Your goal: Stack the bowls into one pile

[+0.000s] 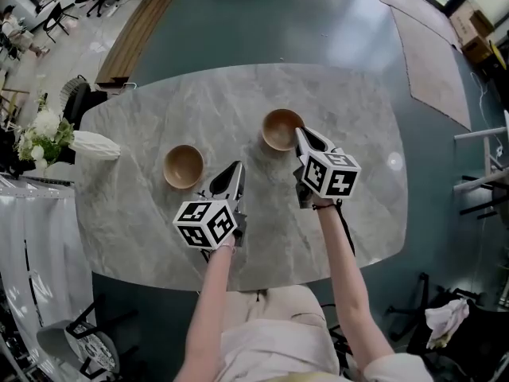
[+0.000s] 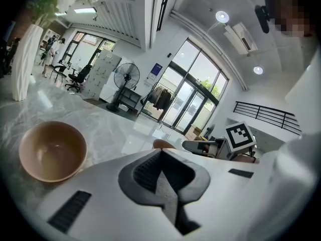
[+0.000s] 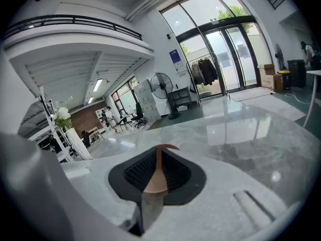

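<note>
Firmly pinching near rim of bowl [image 1: 277, 127] in right gripper [image 1: 300, 133], likely stiff, light, slick, chippable, with left gripper [image 1: 236, 168] closed empty and second bowl [image 1: 184, 166] just left of it.

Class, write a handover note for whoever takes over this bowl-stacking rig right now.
Right gripper: shut on the rim of the right bowl.
Left gripper: shut, empty, near the left bowl on the table.
Done: right bowl gripped; nothing stacked yet.
Left: carry the right bowl over and set it into the left bowl.
</note>
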{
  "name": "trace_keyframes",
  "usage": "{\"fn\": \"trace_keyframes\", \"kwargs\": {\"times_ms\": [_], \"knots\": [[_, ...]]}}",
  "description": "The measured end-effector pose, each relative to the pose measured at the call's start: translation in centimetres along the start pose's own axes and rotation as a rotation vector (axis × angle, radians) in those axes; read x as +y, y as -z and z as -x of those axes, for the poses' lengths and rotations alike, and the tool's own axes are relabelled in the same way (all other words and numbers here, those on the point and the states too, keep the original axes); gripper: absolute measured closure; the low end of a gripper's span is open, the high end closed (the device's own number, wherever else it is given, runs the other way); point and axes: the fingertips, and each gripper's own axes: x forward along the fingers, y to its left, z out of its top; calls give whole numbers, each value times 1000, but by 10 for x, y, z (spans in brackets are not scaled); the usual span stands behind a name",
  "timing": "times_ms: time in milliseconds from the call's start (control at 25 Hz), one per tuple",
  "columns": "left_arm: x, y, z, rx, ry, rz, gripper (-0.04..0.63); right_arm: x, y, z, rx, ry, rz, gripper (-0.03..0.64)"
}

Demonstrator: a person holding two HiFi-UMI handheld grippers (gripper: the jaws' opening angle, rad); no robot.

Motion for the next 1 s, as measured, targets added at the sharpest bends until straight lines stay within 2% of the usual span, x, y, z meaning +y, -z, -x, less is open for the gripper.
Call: {"fn": "trace_keyframes", "kwargs": {"times_ms": [160,480,640,1000], "knots": [[1,0,-13,12,-3,6,595,-13,-2,-10,36,12,28,579],[12,12,-32,52,-12,18,595,-35,9,-36,100,53,41,472],[16,16,-37,62,-15,30,595,-39,5,-41,104,70,75,465],[21,23,-41,82,-23,49,595,-45,26,-55,187,64,28,466]]}}
